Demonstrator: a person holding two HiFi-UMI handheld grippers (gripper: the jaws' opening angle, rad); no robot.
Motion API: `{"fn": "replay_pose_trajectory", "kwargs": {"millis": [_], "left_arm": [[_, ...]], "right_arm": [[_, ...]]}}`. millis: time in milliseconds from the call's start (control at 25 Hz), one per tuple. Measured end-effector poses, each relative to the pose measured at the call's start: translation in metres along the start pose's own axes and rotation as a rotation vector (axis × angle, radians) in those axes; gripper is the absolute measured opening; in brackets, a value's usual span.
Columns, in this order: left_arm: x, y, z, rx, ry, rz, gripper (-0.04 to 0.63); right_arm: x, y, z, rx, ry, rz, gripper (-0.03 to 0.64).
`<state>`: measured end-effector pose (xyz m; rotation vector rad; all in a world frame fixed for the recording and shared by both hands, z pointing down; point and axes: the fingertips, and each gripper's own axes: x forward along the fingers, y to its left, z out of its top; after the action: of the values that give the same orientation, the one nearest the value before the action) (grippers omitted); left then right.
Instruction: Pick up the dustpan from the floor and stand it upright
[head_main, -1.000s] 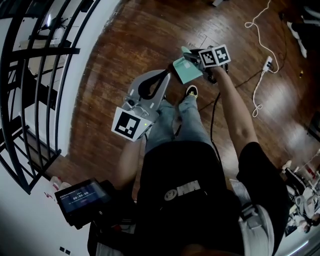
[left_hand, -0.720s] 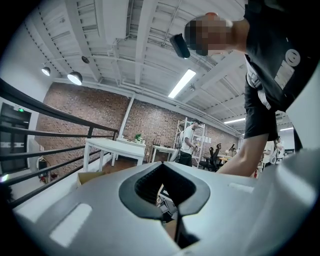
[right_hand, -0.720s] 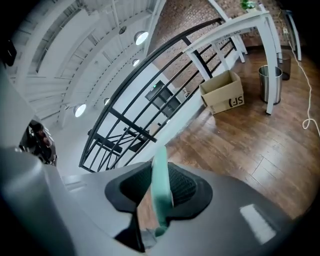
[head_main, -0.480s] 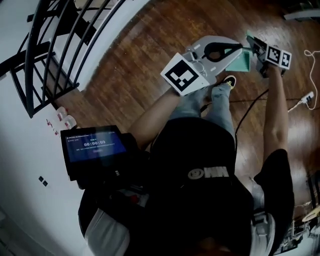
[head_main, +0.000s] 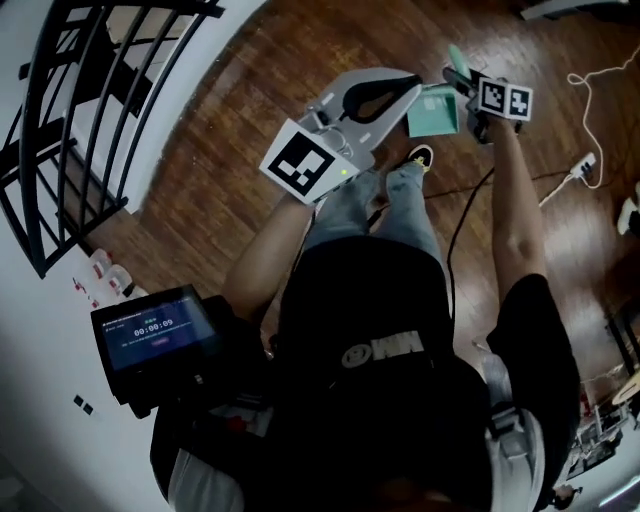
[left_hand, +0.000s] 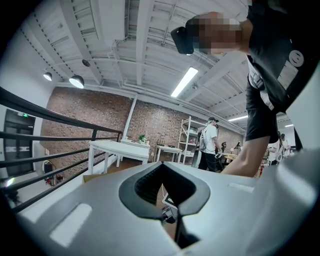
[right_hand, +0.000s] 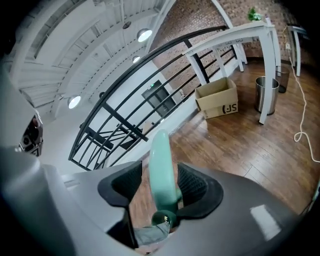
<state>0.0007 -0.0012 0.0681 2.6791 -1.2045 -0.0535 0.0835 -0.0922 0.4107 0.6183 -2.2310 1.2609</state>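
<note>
The right tool (head_main: 462, 85) was opening its jaws, the teal dustpan's (head_main: 432, 110) handle between them, over the wooden floor (head_main: 240, 150) near a shoe (head_main: 420, 157); the left tool (head_main: 400, 98) gaped, empty.

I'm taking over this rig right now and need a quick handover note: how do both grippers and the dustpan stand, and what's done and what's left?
Left gripper: open, empty.
Right gripper: jaws opening, the dustpan handle between them, pads not pressing it.
Green dustpan: above the wooden floor, apparently upright with the handle up. Whether its base rests on the floor is hidden.
Done: picked up and turned upright.
Left: probably confirm it stands alone, then draw the right gripper clear.
</note>
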Motion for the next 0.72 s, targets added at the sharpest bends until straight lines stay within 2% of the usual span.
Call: {"fn": "replay_pose_trajectory", "kwargs": {"millis": [160, 280, 400, 480, 520, 600, 680, 720], "left_arm": [[0.005, 0.001, -0.002, 0.025, 0.027, -0.009, 0.017], [0.004, 0.003, -0.003, 0.028, 0.024, -0.009, 0.017], [0.0, 0.002, -0.006, 0.05, 0.075, 0.0, 0.017], [0.003, -0.016, 0.0, 0.051, 0.114, -0.004, 0.017], [0.007, -0.028, 0.008, 0.045, 0.109, -0.009, 0.017], [0.01, -0.048, 0.033, 0.051, 0.055, -0.02, 0.017], [0.002, -0.059, 0.06, 0.079, 0.006, -0.033, 0.017], [-0.004, -0.062, 0.073, 0.093, -0.01, -0.038, 0.017]], "right_arm": [[-0.014, 0.0, 0.007, -0.028, -0.044, 0.017, 0.282], [-0.016, 0.006, 0.011, -0.042, -0.077, 0.04, 0.295], [-0.023, 0.012, 0.013, -0.065, -0.095, 0.042, 0.316], [-0.058, 0.011, 0.016, -0.106, -0.118, 0.012, 0.321], [-0.082, 0.01, 0.019, -0.131, -0.141, -0.007, 0.323], [-0.126, 0.022, 0.03, -0.178, -0.236, -0.014, 0.324], [-0.169, 0.08, 0.059, -0.272, -0.385, 0.025, 0.305], [-0.191, 0.122, 0.078, -0.337, -0.464, 0.053, 0.268]]}}
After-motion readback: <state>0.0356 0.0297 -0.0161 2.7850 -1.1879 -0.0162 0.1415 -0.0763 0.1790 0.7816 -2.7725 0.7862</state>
